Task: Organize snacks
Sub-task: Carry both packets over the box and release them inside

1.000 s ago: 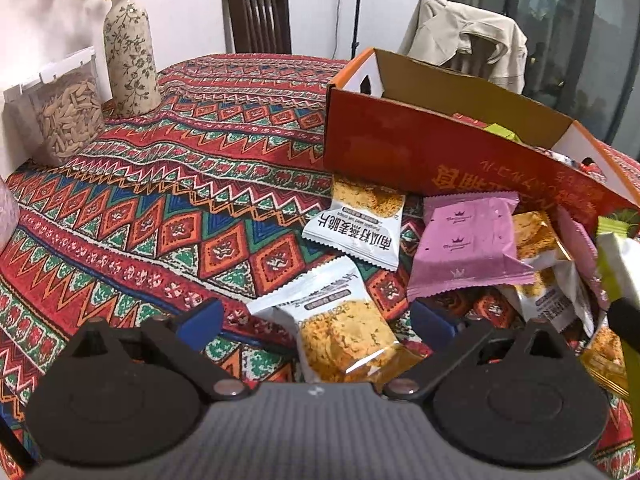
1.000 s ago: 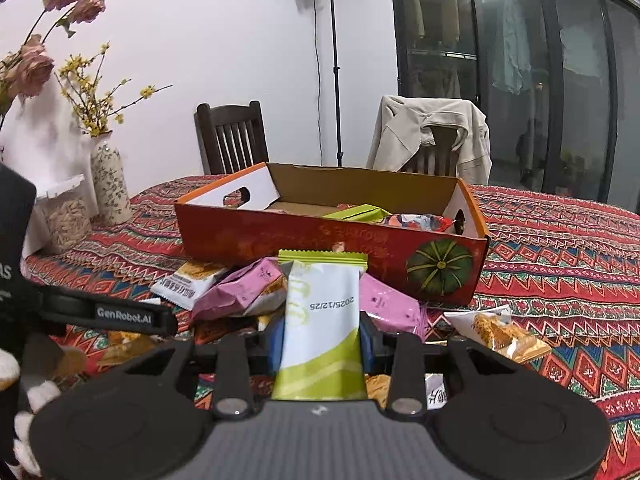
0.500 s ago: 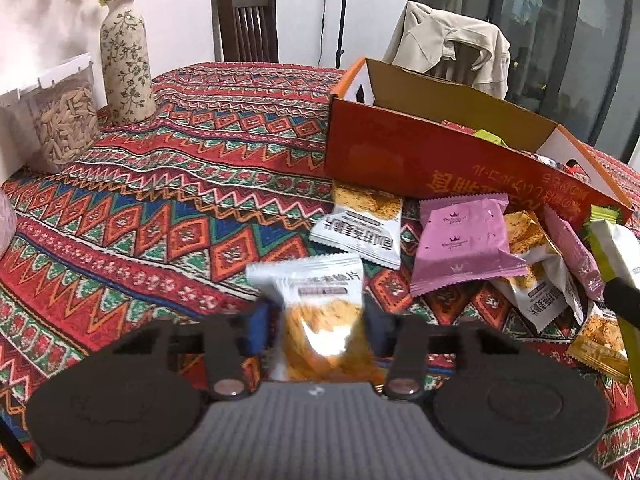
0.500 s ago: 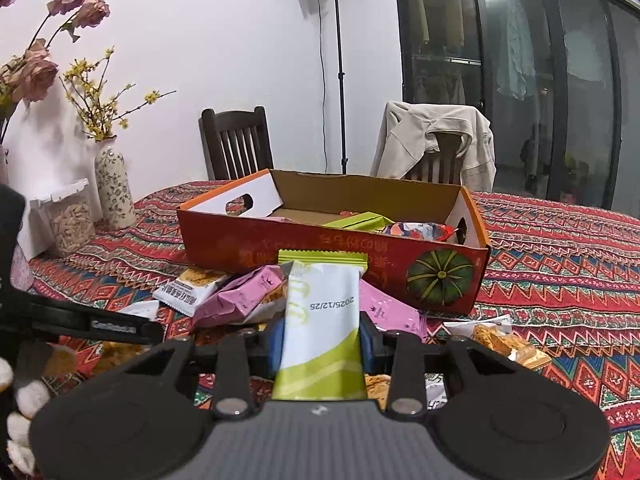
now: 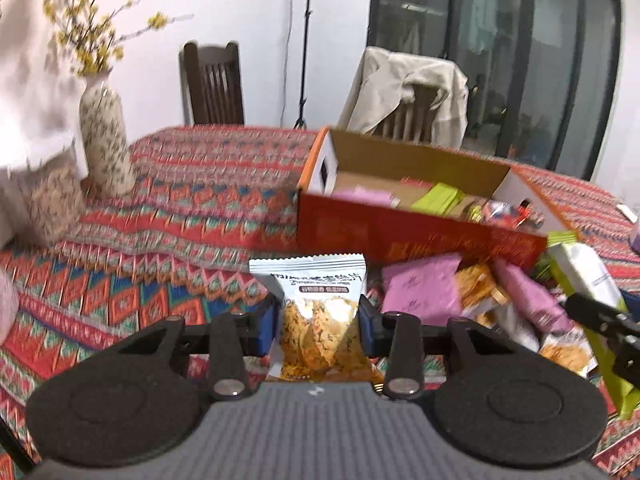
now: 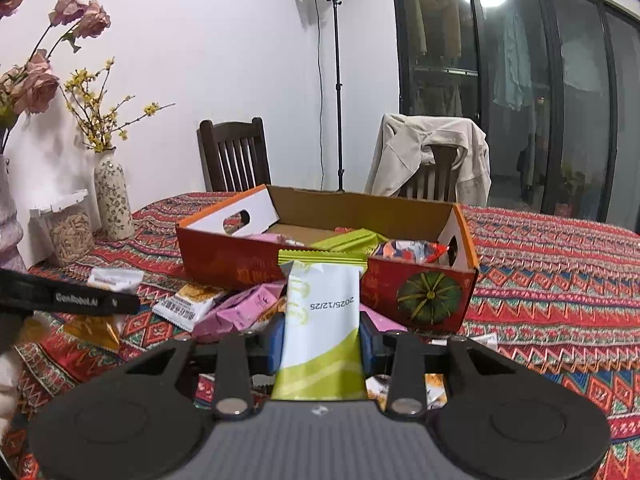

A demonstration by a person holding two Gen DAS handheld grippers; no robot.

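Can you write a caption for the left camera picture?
Left tongs holding a snack packet before the red box.

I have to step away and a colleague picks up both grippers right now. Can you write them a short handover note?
Left gripper: shut on a white and orange snack packet, lifted off the table.
Right gripper: shut on a white and green snack packet, held up in front of the box.
The open red cardboard box sits on the patterned tablecloth and already holds a few packets.
Left to do: drop both held packets in the box, then clear the loose pile in front of it, including the pink packets.
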